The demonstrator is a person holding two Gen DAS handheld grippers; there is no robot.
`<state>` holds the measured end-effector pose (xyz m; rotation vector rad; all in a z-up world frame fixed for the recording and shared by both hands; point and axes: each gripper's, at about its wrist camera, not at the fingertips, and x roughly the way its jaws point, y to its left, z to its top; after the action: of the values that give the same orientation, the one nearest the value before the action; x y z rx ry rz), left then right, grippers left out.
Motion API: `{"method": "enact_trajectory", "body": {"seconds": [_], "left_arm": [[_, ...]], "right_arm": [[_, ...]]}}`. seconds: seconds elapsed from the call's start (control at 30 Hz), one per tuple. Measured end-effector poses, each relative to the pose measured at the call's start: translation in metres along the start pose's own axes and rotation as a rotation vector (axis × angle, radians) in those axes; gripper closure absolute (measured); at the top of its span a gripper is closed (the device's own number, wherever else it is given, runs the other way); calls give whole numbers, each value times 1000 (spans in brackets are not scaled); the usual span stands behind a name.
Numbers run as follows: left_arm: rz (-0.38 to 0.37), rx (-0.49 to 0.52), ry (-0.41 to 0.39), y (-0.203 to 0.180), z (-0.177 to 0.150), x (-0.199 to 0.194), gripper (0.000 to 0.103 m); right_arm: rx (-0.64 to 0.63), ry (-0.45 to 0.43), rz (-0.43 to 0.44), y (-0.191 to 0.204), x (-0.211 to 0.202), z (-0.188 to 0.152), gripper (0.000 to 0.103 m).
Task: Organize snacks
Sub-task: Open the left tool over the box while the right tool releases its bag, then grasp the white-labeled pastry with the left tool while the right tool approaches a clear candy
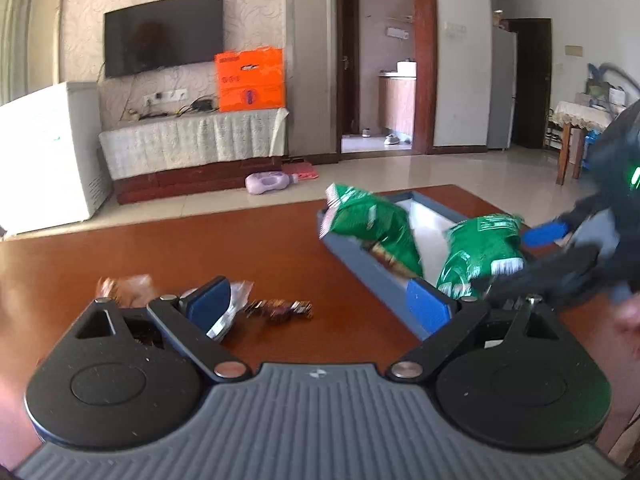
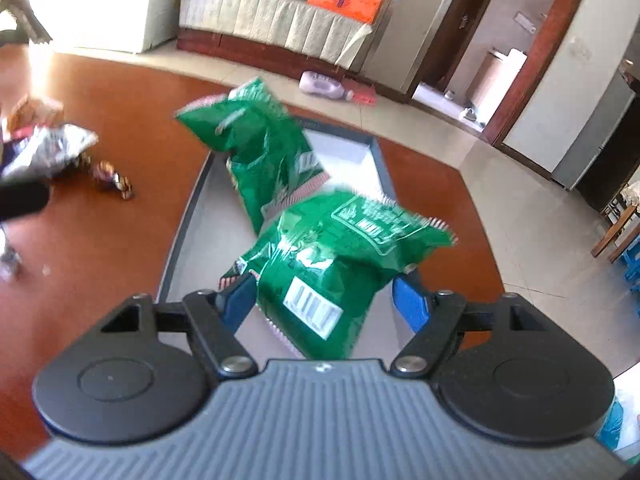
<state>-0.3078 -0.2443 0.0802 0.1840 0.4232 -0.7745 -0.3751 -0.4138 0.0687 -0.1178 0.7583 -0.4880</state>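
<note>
Since your right gripper [image 2: 324, 300] sits wide apart around the green bag [image 2: 340, 268], it looks like you're dropping it over the tray [image 2: 180, 240] by the table's far edge. Your left gripper [image 1: 320, 304] hangs wide and empty near the loose snacks [image 1: 280, 309].

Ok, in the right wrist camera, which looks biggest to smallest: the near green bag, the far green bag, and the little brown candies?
1. Near green bag, though it's closest to the camera.
2. Far green bag.
3. Brown candies.
</note>
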Motion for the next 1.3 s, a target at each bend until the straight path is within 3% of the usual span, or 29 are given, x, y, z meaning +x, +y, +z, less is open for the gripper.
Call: {"method": "enact_trajectory", "body": {"seconds": [0.07, 0.27, 0.43, 0.57, 0.77, 0.9, 1.07, 1.17, 1.3], "left_arm": [[4, -30, 16, 9, -9, -8, 6], [23, -58, 16, 26, -10, -31, 6], [41, -55, 31, 39, -17, -43, 5], [78, -30, 46, 49, -22, -43, 5], [218, -73, 39, 97, -23, -48, 5], [309, -113, 41, 124, -24, -50, 5], [336, -136, 89, 140, -28, -46, 5], [331, -146, 103, 141, -34, -43, 5], [319, -138, 125, 141, -37, -39, 5]], "right_arm": [[17, -8, 5, -2, -2, 0, 21], [28, -24, 20, -2, -3, 0, 21], [196, -119, 103, -19, -15, 6, 21], [240, -173, 168, -14, -24, 11, 22], [89, -172, 303, 38, -26, 20, 22], [-54, -142, 394, 83, -24, 18, 30], [-181, -113, 474, 123, -22, 10, 42], [-222, -91, 479, 140, -18, 9, 57], [-218, -91, 473, 151, -12, 11, 57]]}}
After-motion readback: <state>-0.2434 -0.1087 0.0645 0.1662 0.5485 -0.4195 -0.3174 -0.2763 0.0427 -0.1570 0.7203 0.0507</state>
